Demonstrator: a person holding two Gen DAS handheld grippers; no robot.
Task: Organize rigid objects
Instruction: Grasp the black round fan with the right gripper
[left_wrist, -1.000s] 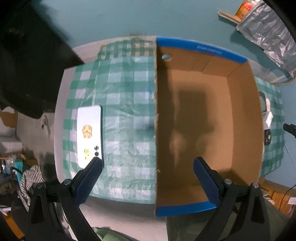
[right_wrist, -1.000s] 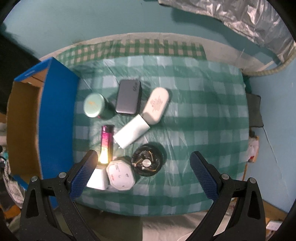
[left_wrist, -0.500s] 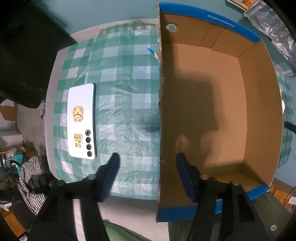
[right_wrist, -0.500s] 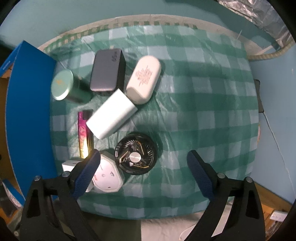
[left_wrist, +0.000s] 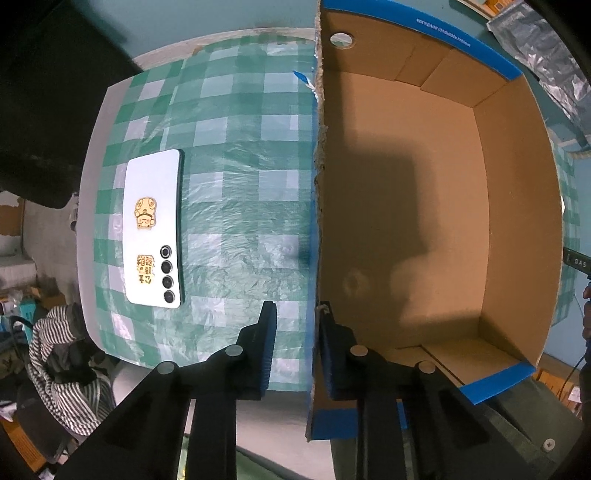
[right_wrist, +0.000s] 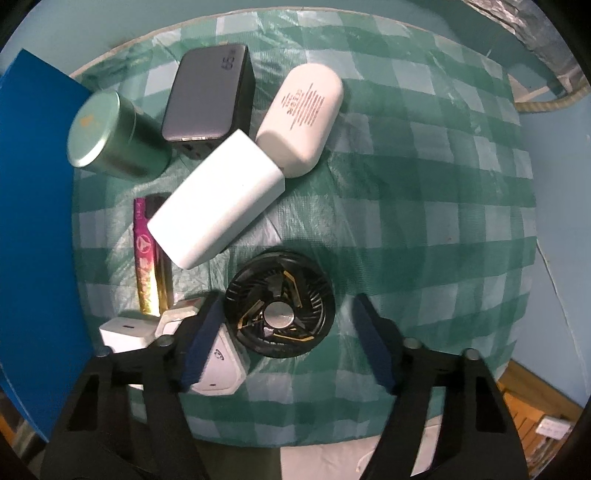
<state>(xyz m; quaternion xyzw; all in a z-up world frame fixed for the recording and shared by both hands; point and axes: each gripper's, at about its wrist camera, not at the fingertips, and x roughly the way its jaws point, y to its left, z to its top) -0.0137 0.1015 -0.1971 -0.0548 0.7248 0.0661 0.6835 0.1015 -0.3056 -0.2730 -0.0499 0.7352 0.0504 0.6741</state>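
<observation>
A green-and-white checked tablecloth (left_wrist: 236, 155) covers the table in both views. On it stands an open cardboard box (left_wrist: 517, 206) with blue outer faces, its interior bare.

The left gripper (left_wrist: 297, 343) points down astride the box's near-left wall; its jaws have just been closing, one finger outside, one inside. The inner pad lies against the wall, while a narrow gap shows at the outer pad, so no clamped hold is confirmed.

The right gripper (right_wrist: 291, 332) points down over a black round fan (right_wrist: 279, 304), which sits between the fingers. Its jaws have just been closing, but both pads stand clear of the fan.

Beside the fan lie a white hexagonal device (right_wrist: 221, 369), a white rectangular block (right_wrist: 218, 199), a beige oval case (right_wrist: 301, 123), a grey power bank (right_wrist: 208, 98), a green tin (right_wrist: 107, 136) and a pink stick (right_wrist: 146, 254).

Left of the box, well apart from it, a white phone (left_wrist: 155, 229) lies face down.
</observation>
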